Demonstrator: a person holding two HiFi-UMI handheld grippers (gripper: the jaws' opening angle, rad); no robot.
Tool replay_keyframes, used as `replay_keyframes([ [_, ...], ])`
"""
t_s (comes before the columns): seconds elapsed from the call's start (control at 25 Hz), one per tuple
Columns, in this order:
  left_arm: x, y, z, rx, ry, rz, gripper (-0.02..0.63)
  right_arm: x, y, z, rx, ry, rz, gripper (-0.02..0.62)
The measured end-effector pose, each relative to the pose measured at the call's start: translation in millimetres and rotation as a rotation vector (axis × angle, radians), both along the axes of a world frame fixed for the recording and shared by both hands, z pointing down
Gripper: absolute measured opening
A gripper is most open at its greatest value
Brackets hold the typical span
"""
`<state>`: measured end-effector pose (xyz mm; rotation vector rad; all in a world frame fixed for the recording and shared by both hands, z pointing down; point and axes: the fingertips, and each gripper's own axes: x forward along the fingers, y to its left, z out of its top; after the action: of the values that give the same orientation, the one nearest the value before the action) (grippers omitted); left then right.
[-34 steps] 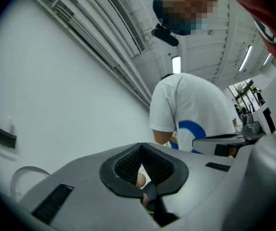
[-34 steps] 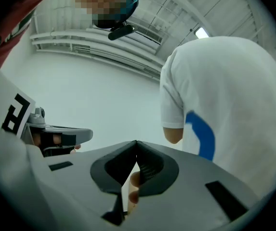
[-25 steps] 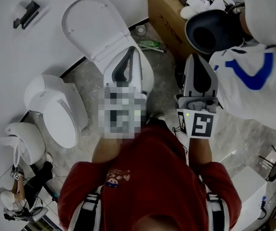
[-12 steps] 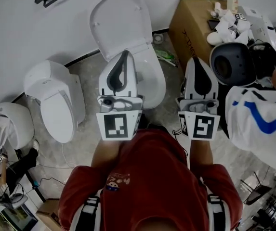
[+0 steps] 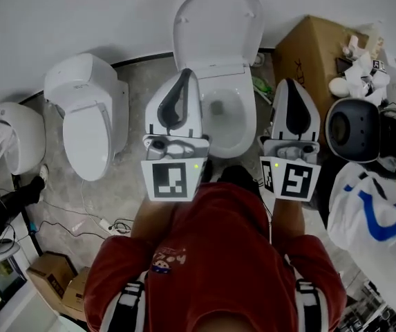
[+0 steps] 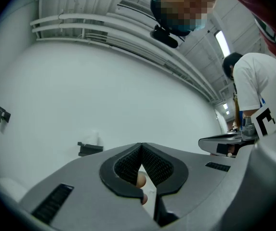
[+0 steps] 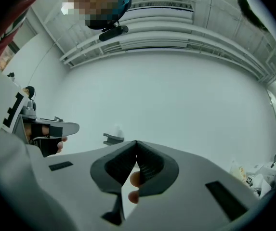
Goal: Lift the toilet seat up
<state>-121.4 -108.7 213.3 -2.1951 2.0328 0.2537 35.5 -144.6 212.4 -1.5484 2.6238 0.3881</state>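
Note:
A white toilet [image 5: 247, 131] stands against the wall straight ahead, its lid [image 5: 218, 26] tilted back and the bowl open. I cannot tell whether the seat is raised with the lid or lies on the rim. My left gripper [image 5: 182, 75] hovers over the bowl's left edge, shut with nothing in it. To the right of the bowl my right gripper [image 5: 293, 83] is held the same way, shut and empty. Both gripper views point at the blank white wall, the left gripper [image 6: 141, 146] and right gripper [image 7: 136, 142] with tips together.
A second toilet [image 5: 87, 126] with its lid down stands to the left, a third fixture [image 5: 14, 133] beyond it. A cardboard box [image 5: 308, 47] and a black round device [image 5: 353, 130] are at right, beside a person in white [image 5: 377, 209]. A black bracket [image 6: 89, 148] hangs on the wall.
The view has swung round: the open toilet slid from upper left to the middle, between the two grippers. The person in white shifted from upper right to lower right.

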Motion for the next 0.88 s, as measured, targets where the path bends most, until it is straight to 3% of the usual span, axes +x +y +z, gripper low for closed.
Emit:
replay_keyframes([
  [0.24, -5, -13, 13, -0.018, -0.018, -0.111, 0.011, 0, -31, 15, -0.032, -0.017, -0.089, 0.014],
  [0.48, 16, -30, 16, -0.042, -0.046, -0.203, 0.012, 16, -65, 25, -0.065, -0.02, -0.189, 0.014],
  [0.76, 27, -44, 17, -0.043, -0.098, -0.248, 0.011, 26, -86, 23, -0.056, -0.002, -0.247, 0.014],
  [0.88, 27, -46, 18, -0.043, -0.064, -0.255, 0.012, 24, -84, 25, -0.052, 0.012, -0.265, 0.014],
])
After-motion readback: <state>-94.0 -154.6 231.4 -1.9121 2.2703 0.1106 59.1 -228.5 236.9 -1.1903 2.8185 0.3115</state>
